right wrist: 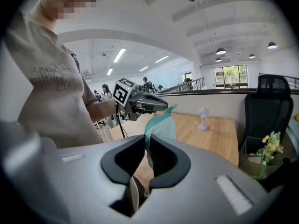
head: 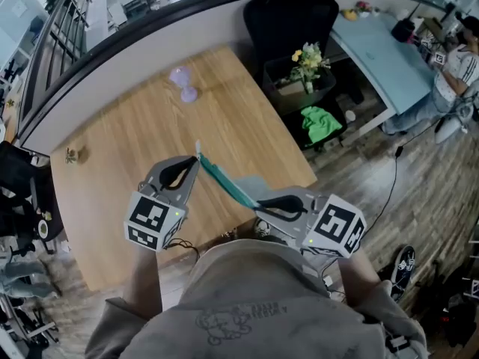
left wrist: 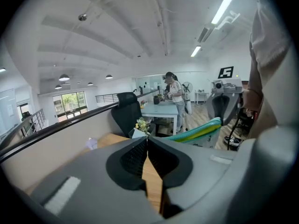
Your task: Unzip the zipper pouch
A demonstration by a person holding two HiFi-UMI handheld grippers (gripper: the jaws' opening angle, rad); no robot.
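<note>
Pouch (head: 227, 182), teal, hangs mid-frame above the tabletop (head: 135, 133), stretched between my two grippers. My right hand-held gripper (head: 259, 205) pinches its lower-right end. My left hand-held gripper (head: 196, 161) is pressed together at its upper-left end, and I can't tell what it grips. The pouch's inside is hidden. At upper right, a black box (head: 274, 72) holds flowers (head: 308, 57).

The zipper pouch (head: 228, 183) spans above the desk's (head: 127, 133) near part — left tongs (head: 196, 161) at its far end, right tongs (head: 258, 204) at its near end. A lamp (head: 182, 83) stands farther back.
</note>
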